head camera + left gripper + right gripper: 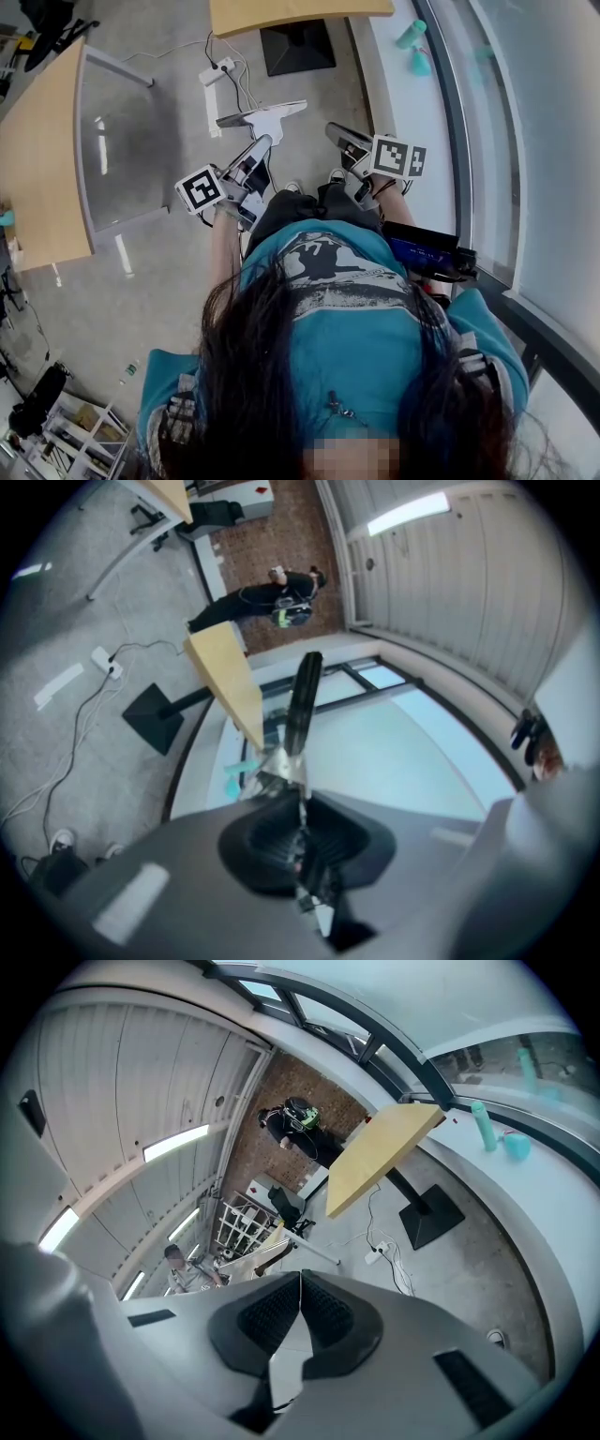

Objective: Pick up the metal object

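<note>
Shiny, thin metal object (278, 762) sits clamped in the ribbed left gripper (301, 819).

Two tongs (261, 147) (337, 137); one metal object (267, 116)

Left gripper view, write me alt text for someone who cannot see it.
The left gripper, jaws shut, holds a metal object that juts out ahead, shiny near the jaws and dark farther along. Behind it are a wooden tabletop seen at a slant, a grey floor with a power strip, and a distant person.
</note>
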Motion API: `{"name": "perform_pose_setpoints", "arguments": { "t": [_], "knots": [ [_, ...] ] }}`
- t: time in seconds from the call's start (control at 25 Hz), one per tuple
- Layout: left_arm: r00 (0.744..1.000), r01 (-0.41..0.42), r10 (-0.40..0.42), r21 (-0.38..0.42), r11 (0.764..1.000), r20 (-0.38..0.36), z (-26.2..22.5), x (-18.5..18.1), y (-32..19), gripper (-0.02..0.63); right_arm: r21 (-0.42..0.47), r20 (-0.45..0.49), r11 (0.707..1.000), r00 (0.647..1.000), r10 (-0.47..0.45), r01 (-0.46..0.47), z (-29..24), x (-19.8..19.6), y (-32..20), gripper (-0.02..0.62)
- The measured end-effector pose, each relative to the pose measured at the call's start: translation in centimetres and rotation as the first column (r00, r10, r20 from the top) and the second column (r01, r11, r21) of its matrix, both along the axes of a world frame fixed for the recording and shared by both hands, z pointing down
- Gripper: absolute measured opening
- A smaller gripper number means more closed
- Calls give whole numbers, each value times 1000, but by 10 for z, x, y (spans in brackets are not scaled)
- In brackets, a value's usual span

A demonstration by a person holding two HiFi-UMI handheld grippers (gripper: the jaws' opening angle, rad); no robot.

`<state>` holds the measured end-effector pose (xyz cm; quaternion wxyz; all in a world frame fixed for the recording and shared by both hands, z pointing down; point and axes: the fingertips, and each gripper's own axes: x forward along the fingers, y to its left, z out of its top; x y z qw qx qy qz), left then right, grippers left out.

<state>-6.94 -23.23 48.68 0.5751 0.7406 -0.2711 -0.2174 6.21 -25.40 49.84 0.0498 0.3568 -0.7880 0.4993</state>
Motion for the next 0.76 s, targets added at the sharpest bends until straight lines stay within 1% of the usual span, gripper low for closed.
{"name": "perform_pose_setpoints", "arguments": {
  "t": [0.12,0.24,0.48,0.76],
  "knots": [
    [1000,0,0,16,1000,-15,7,0,-1,23,3,-8,1000,1000,5,-5,7,2,1,14],
    [1000,1,-1,14,1000,-20,14,0,-2,25,10,-23,1000,1000,17,-17,13,7,1,14],
    [1000,30,-30,-10,1000,5,11,-5,0,25,-11,-5,1000,1000,15,-15,12,10,-3,14],
    [999,54,-54,-20,998,7,6,-6,-4,25,-30,6,1000,1000,-2,2,12,9,-8,14]
  ]
}}
